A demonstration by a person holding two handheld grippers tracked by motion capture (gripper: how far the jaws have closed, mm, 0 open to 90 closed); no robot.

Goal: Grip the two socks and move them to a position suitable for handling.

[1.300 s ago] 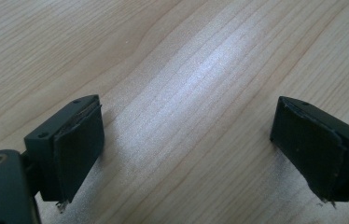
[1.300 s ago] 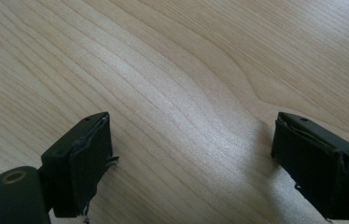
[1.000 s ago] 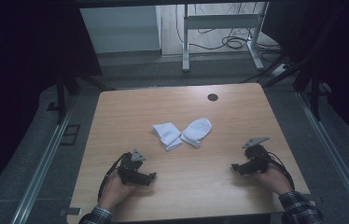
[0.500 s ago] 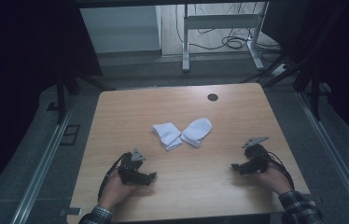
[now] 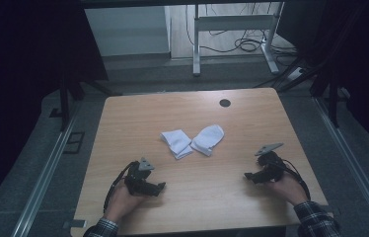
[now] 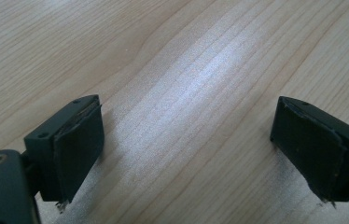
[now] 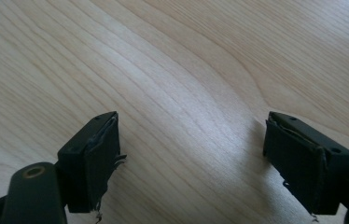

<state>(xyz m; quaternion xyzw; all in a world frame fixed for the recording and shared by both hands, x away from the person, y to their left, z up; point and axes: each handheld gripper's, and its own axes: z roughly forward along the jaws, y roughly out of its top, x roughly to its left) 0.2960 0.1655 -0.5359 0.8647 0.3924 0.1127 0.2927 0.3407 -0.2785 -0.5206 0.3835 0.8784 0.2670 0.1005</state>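
Two white socks point(image 5: 192, 140) lie mid-table, touching each other, ahead of both grippers and between them – well apart from either.

Left gripper point(image 5: 159, 188): jaws spread, nothing between, only bare table point(image 6: 186, 70).

Right gripper point(image 5: 248, 176): jaws just closing a little, wide apart, nothing between.

Socks likely light, soft, limp – will droop and bunch. Best pinch at cuff or folded edge, pads low to wood.

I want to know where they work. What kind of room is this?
Probably a workshop or lab, not a home: a bare wooden table with two white socks, a metal desk frame and loose cables on the floor.
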